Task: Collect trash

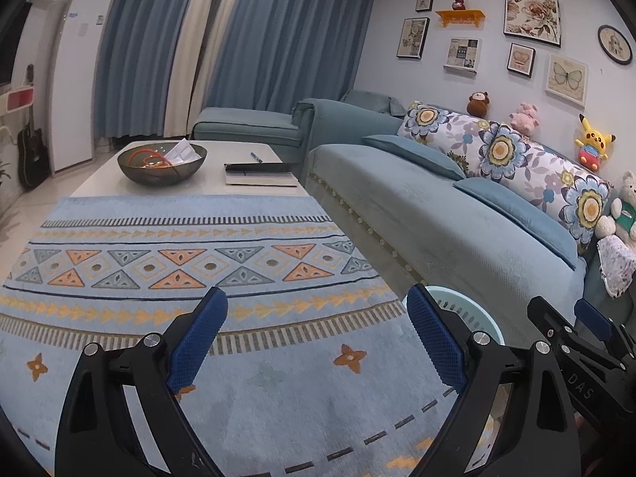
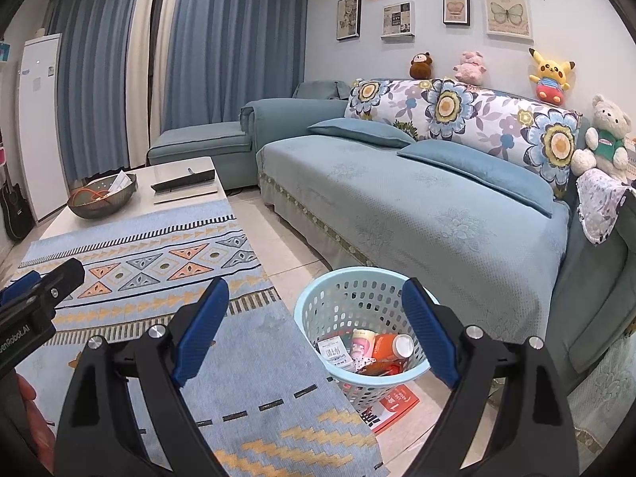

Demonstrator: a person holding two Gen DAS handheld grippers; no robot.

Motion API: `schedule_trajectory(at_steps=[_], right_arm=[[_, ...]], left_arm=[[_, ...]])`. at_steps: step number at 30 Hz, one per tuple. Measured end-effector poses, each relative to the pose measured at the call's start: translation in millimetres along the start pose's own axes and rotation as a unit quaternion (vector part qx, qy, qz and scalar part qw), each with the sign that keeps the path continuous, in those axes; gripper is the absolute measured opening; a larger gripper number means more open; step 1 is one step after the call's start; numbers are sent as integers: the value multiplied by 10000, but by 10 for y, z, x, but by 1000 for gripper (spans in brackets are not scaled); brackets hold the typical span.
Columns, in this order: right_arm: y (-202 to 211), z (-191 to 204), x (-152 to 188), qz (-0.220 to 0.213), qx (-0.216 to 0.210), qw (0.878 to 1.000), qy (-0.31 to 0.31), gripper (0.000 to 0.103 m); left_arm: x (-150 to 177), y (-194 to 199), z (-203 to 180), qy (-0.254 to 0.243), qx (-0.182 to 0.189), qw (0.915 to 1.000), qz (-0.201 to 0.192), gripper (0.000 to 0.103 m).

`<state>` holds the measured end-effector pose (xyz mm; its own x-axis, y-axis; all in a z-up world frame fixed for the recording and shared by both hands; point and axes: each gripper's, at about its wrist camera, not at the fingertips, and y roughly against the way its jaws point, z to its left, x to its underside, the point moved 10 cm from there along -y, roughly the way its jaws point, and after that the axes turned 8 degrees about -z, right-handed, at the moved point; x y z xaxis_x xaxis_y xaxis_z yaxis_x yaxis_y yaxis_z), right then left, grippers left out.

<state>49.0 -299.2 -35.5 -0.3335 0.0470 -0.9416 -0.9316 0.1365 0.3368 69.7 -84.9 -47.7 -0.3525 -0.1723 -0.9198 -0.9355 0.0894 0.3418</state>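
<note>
A pale blue perforated trash basket (image 2: 349,298) stands on the floor between the rug and the sofa. Inside it lie an orange bottle with a white cap (image 2: 391,346), a pink cup (image 2: 362,342) and a white printed packet (image 2: 333,353). My right gripper (image 2: 316,334) hangs open above the basket's near rim, nothing between its blue pads. My left gripper (image 1: 316,338) is open over the patterned rug (image 1: 179,262), empty too. The basket's rim (image 1: 457,298) peeks out behind the left gripper's right finger. Each gripper shows at the edge of the other's view.
A red and white leaflet (image 2: 393,403) lies on the tiles under the basket. A white coffee table (image 1: 222,159) holds a dark bowl (image 1: 161,163) with papers, a pen and a dark flat device. A blue sofa (image 2: 417,198) with cushions and plush toys fills the right.
</note>
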Motion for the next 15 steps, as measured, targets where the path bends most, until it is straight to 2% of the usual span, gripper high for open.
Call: schedule_trajectory(at_steps=[15], right_arm=[[-15,35,17,35,-55,10000,47,84]], left_arm=[[9,-9,8,-17,7,10000,3,89]])
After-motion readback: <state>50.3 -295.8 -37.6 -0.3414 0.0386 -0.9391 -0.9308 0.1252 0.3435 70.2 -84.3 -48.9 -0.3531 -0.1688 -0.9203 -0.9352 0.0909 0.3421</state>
